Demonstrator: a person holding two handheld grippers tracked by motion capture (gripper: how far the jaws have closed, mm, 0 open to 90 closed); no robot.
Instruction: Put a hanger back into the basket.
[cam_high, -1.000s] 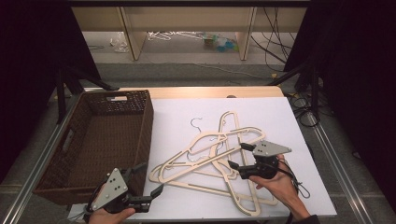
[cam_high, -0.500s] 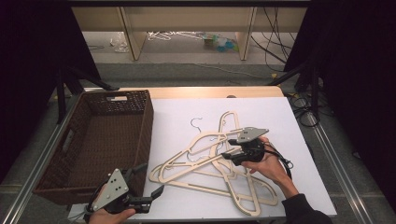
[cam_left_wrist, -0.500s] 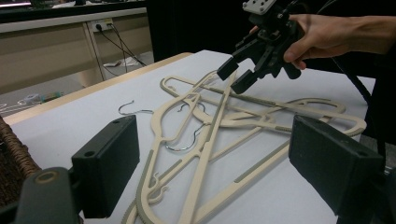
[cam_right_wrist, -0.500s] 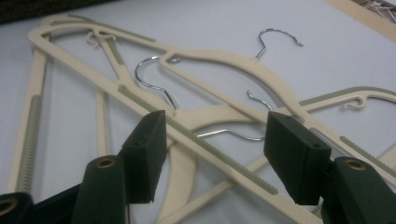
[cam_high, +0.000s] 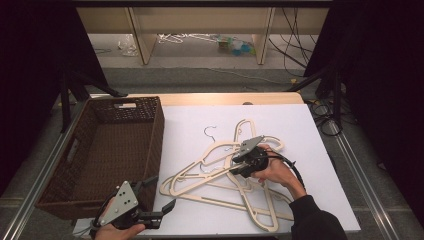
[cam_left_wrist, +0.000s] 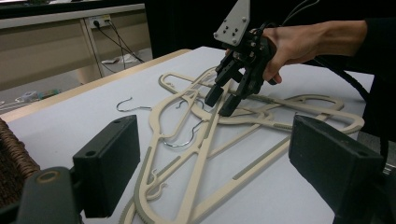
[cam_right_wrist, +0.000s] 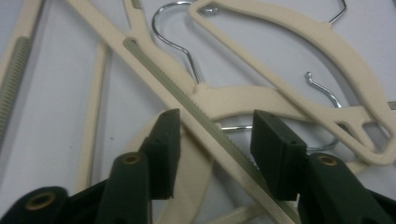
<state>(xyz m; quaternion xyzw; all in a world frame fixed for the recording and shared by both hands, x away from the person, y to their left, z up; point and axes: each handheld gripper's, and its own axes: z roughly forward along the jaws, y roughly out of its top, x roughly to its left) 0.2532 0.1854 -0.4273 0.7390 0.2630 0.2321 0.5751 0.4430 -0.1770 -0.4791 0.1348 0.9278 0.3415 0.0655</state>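
Several cream hangers (cam_high: 212, 176) with metal hooks lie in a tangled pile on the white table top. My right gripper (cam_high: 234, 167) points down into the middle of the pile (cam_left_wrist: 196, 140). Its jaws have just been closing and stand astride a ribbed hanger bar (cam_right_wrist: 187, 100). In the right gripper view (cam_right_wrist: 215, 135) a gap shows on each side of the bar, so the pads do not press on it. At the table's near left corner my left gripper (cam_high: 160, 194) is held low and open, with nothing between its jaws (cam_left_wrist: 219, 158).
A brown wicker basket (cam_high: 157, 130) stands on the left of the table, and its weave (cam_left_wrist: 9, 154) is close beside my left gripper. White table surface (cam_high: 300, 130) lies free behind and to the right of the pile. A thick black cable (cam_high: 292, 167) trails from the right gripper.
My right gripper has moved left and down onto the hanger pile, and its jaws have narrowed around a hanger bar. The left gripper has kept still.
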